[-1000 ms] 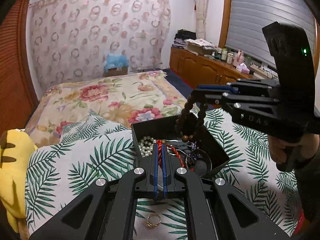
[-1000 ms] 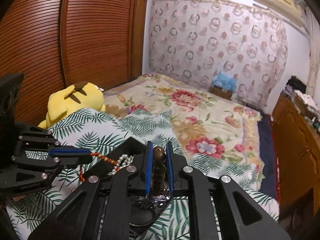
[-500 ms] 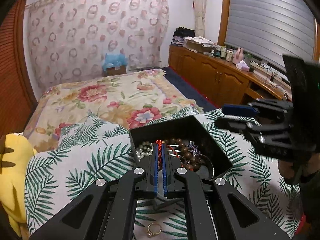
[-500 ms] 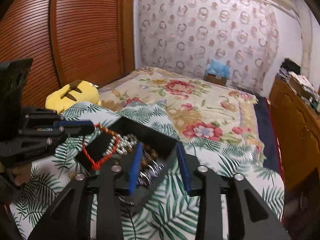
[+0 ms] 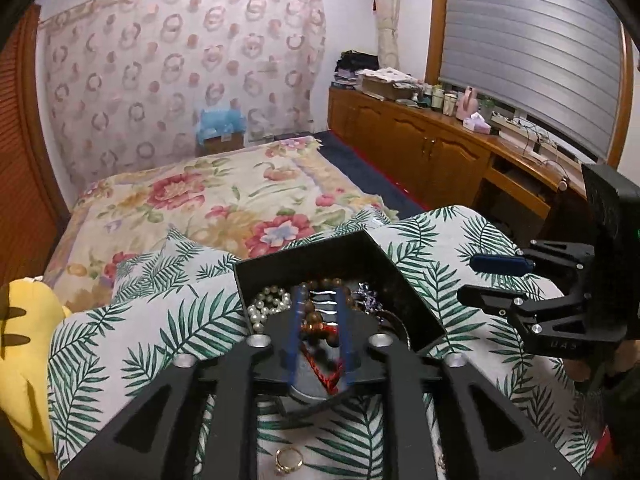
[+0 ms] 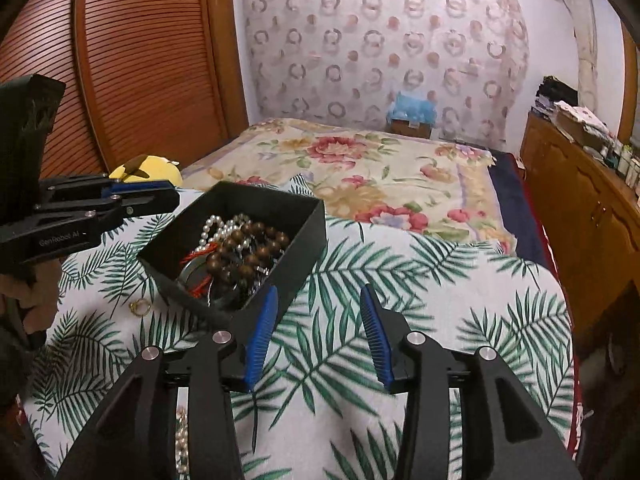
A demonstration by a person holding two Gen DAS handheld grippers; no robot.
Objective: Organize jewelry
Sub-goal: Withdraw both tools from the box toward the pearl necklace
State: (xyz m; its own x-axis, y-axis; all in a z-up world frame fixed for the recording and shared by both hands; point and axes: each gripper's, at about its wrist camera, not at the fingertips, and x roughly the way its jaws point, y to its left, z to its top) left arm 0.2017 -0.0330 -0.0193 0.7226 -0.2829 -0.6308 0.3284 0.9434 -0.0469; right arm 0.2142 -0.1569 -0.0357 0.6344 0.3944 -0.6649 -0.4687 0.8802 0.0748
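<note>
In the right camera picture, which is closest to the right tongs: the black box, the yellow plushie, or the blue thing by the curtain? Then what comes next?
1. black box, just ahead-left of the right tongs, on the leaf-print cloth.
2. yellow plushie, farther left, beyond the box.
3. blue thing, at the far end of the bed by the curtain.

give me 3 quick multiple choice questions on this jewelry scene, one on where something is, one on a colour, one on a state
1. Where is the gold ring?
A. in the black box
B. on the leaf-print cloth beside the box
C. between gripper fingers

2. What colour are the large round beads in the black box?
A. brown
B. green
C. blue

3. How is the right hand-held gripper?
A. shut on pearls
B. open, holding nothing
C. shut on the box wall

Answers:
1 B, it lies on the leaf-print cloth outside the box.
2 A, brown wood tone.
3 B, only cloth shows between its spread fingers.
</note>
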